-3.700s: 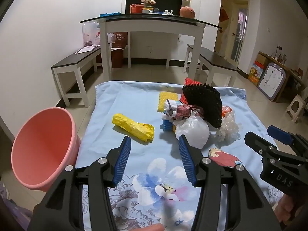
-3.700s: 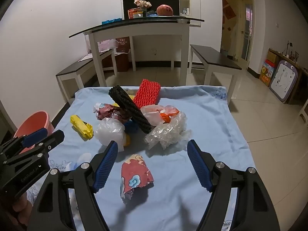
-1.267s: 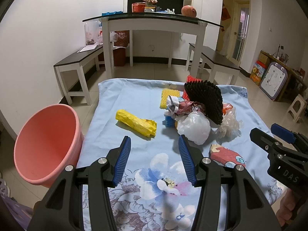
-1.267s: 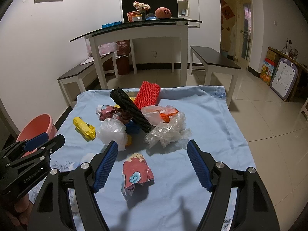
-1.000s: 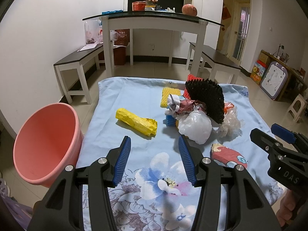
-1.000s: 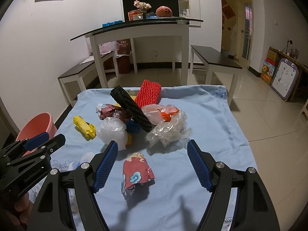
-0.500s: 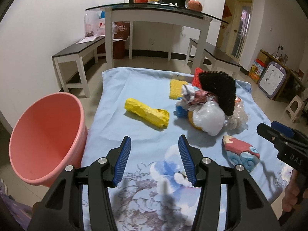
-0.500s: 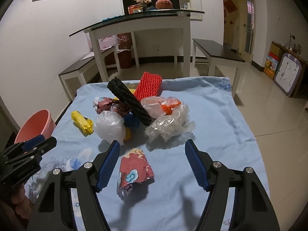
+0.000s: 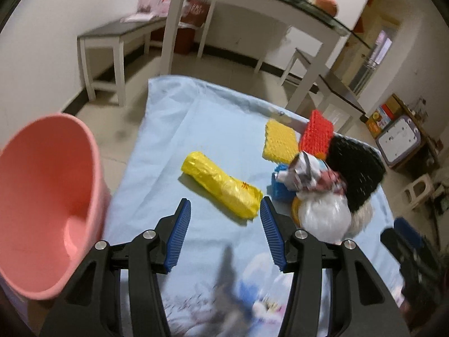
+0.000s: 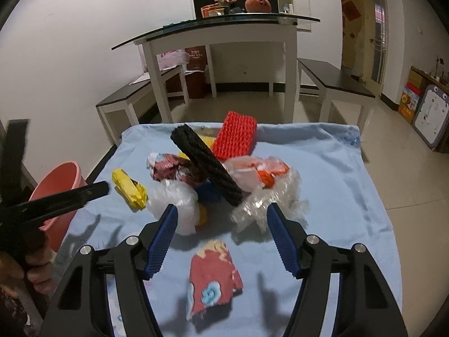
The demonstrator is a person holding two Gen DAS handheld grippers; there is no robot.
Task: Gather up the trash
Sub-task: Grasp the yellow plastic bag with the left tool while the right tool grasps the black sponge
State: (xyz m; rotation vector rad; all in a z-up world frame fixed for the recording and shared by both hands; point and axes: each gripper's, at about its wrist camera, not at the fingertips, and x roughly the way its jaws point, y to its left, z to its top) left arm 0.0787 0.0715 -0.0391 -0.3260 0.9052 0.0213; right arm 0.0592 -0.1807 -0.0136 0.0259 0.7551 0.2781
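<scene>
A rolled yellow plastic bag [image 9: 221, 185] lies on the blue cloth [image 9: 213, 118], just ahead of my open left gripper [image 9: 224, 209], whose fingertips flank its near end without touching. The pink bucket [image 9: 42, 196] stands off the cloth's left edge. My right gripper [image 10: 221, 213] hovers over a red patterned wrapper [image 10: 213, 278]; its jaws are closing with nothing pressed between them. Beyond it sits the pile: white bag [image 10: 179, 207], clear plastic [image 10: 269, 205], black foam net [image 10: 207, 165], red foam net [image 10: 235, 134], and a crumpled wrapper [image 10: 168, 165].
A white glass-topped table [image 10: 219, 33] and two dark benches [image 10: 334, 81] stand behind the cloth. A hand [image 10: 33, 275] holds the left gripper at the lower left of the right wrist view. Tiled floor surrounds the cloth.
My left gripper has swung forward and down toward the yellow bag and rolled a little, so the view tilts. My right gripper has come slightly closer to the pile and its jaws have narrowed.
</scene>
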